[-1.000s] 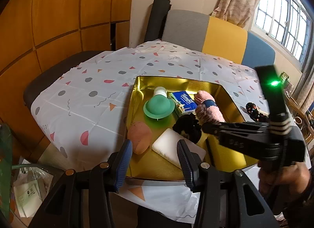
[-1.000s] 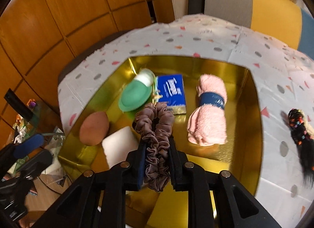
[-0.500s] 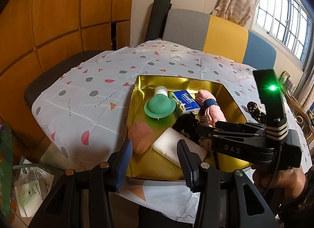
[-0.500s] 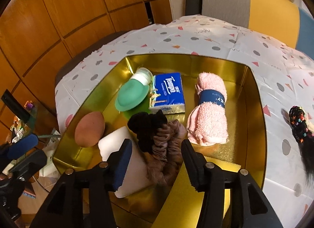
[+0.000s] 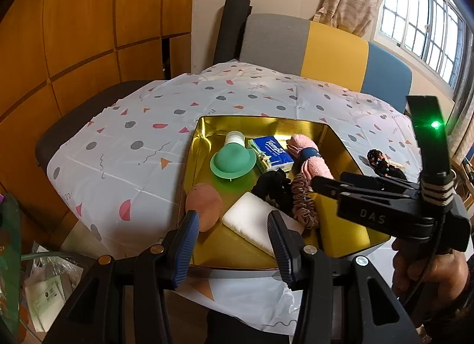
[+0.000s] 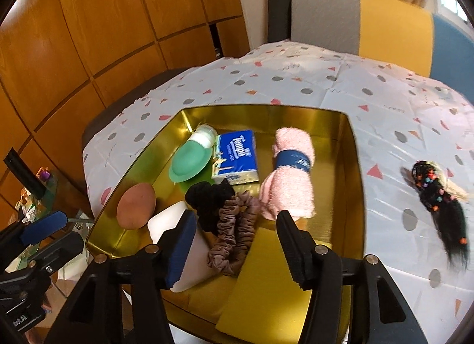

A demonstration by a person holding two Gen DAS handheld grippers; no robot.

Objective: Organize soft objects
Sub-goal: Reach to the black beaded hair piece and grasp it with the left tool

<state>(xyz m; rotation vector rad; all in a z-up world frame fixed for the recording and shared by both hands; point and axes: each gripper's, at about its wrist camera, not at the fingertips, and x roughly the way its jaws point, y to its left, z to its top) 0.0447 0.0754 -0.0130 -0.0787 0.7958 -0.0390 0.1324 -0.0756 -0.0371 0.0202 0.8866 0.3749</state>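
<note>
A gold tray (image 6: 266,108) on the patterned tablecloth holds a pink rolled towel (image 6: 291,178), a blue tissue pack (image 6: 237,154), a green squeeze bottle (image 6: 189,160), a brown puff (image 6: 136,209), a white sponge (image 6: 164,221), a black scrunchie (image 6: 207,198) and a brown scrunchie (image 6: 234,231). My right gripper (image 6: 235,219) hovers just above the brown scrunchie; its jaws are opening and touch nothing. My left gripper (image 5: 232,219) stands open and empty over the tray's (image 5: 260,118) near edge, above the white sponge (image 5: 251,219). A black beaded hairpiece (image 6: 435,196) lies on the cloth right of the tray.
A grey, yellow and blue chair (image 5: 311,47) stands behind the table. Wood panelling (image 5: 74,33) runs along the left. A glass side table with bags (image 5: 35,278) sits low at the left. A hand (image 5: 429,270) holds the right gripper.
My right gripper let go of the brown scrunchie, which now lies in the tray beside the black one. The jaws spread and the gripper drew back and up slightly. The left gripper stayed still.
</note>
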